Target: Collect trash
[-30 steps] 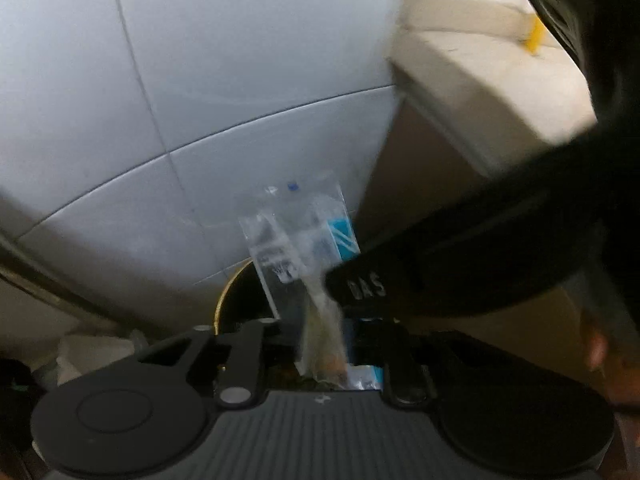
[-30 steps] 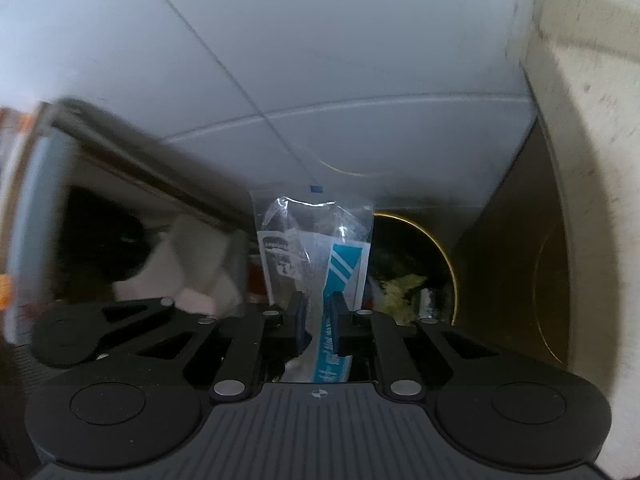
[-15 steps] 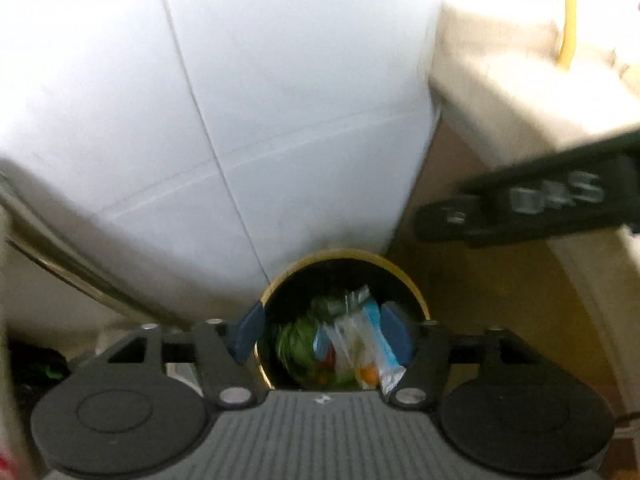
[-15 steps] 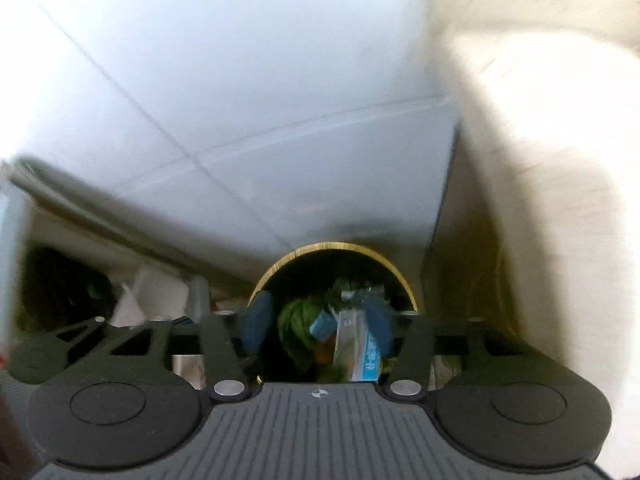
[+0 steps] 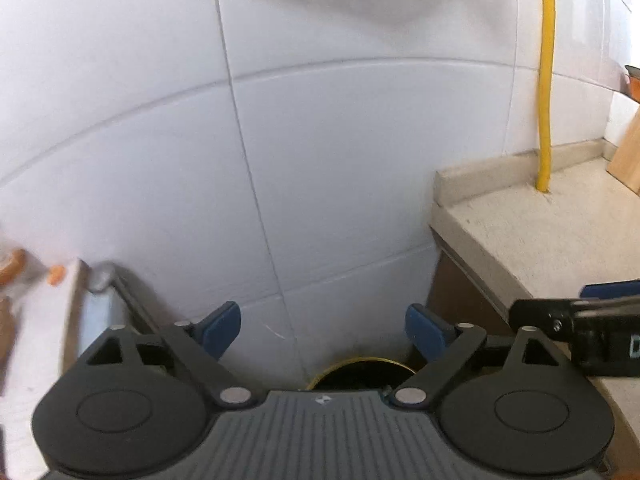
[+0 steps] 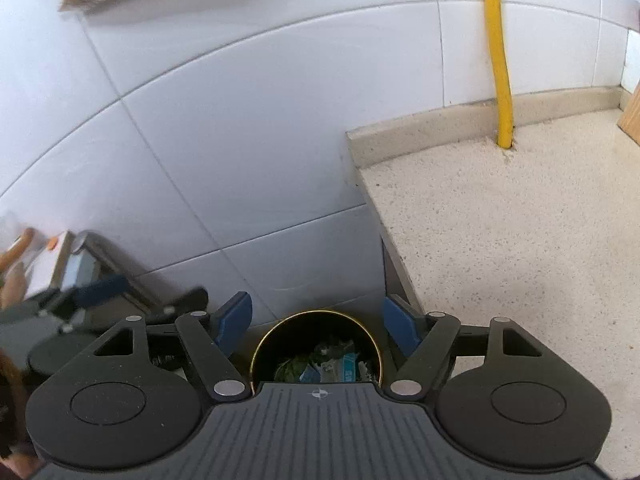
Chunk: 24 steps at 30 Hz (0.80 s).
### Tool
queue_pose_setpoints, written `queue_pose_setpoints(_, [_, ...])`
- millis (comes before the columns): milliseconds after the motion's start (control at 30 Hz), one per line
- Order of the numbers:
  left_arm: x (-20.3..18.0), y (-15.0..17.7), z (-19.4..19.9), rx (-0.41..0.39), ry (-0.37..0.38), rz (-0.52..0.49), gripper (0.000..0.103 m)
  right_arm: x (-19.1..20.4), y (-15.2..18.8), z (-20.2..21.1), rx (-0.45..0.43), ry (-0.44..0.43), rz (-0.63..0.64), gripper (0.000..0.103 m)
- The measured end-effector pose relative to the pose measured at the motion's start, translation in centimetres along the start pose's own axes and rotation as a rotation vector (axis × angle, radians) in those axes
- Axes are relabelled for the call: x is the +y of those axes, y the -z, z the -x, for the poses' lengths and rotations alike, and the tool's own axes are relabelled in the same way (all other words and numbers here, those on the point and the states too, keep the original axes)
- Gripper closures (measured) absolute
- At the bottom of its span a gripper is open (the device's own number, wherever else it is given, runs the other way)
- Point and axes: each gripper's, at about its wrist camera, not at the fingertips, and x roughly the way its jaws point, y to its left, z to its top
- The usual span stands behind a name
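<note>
Right wrist: right tool (image 6: 316, 320) opening, empty, above trash bin (image 6: 280, 330)

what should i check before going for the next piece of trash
1. Left gripper empty: ok, jaws opening, nothing between them.
2. Right gripper empty: ok, jaws opening, nothing between them.
3. Wrapper landed in the bin: ok, a blue and clear wrapper lies inside on the green scraps.
4. Nothing hanging over the bin's rim: ok on the part that shows; the near side is hidden by the gripper body.
5. Grippers apart from each other: ok, the left one sits off to the side in the right wrist view.
6. Next piece of trash located: cannot tell, the countertop shows none.
</note>
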Motion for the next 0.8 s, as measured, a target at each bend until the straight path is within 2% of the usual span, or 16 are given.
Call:
queue_pose_setpoints(100, [-0.3, -0.2, 0.9, -0.025, -0.020, 0.028, 0.014, 0.4, 0.5, 0.4, -0.025, 0.003, 0.031, 0.020])
queue_pose_setpoints(233, [-1.0, -0.2, 1.6, -0.047, -0.064, 0.048, 0.008, -0.2, 0.6, 1.3, -0.030, -0.008, 0.039, 0.019])
queue_pose_setpoints(367, [-1.4, -0.1, 2.4, -0.078, -0.077, 0.080, 0.004, -1.0, 0.6, 1.8, -0.030, -0.018, 0.052, 0.018])
queue_pose_setpoints(533, [-1.5, 0.0, 4.0, -0.091, -0.109, 0.086, 0.003, -1.3, 0.8, 2.4, -0.035, -0.038, 0.067, 0.017])
queue_pose_setpoints(800, [-1.5, 0.8, 5.6, -0.099, -0.109, 0.105, 0.003, -1.5, 1.5, 3.5, -0.056, -0.061, 0.077, 0.016])
